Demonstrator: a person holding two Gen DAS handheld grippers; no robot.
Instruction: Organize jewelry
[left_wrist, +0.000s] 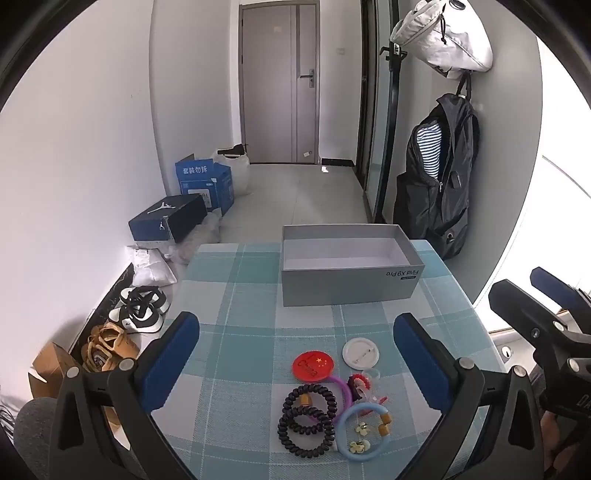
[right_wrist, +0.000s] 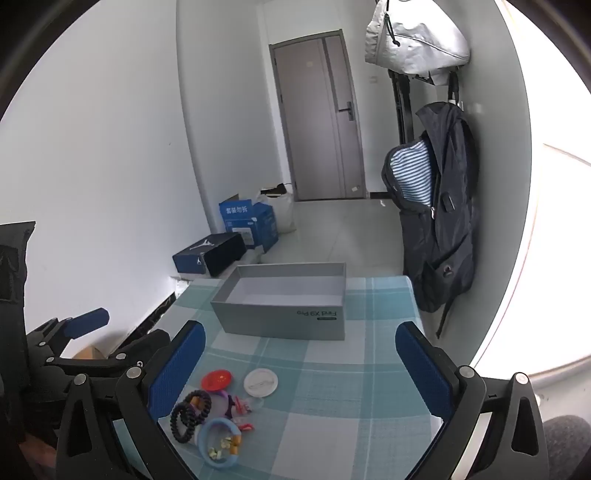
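Left gripper (left_wrist: 295, 362) wide apart, holding nothing. Right gripper (right_wrist: 301, 363) wide apart, holding nothing. Jewelry pile (left_wrist: 332, 402) on checked tablecloth (left_wrist: 236, 295), near side of grey box (left_wrist: 351, 288), apart from it. 2 black coil bands (left_wrist: 306, 417) within pile.

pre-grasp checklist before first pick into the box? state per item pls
1. Left gripper open, holding nothing: ok.
2. Right gripper open, holding nothing: ok.
3. Grey box lidless, nothing visible inside: ok.
4. Pieces separated for a clean pick: not ok; black coil ties, purple ring and blue ring overlap.
5. Easy singles available: ok; white badge lies apart, red badge nearly so.
6. Small flower pieces loose or attached: cannot tell.
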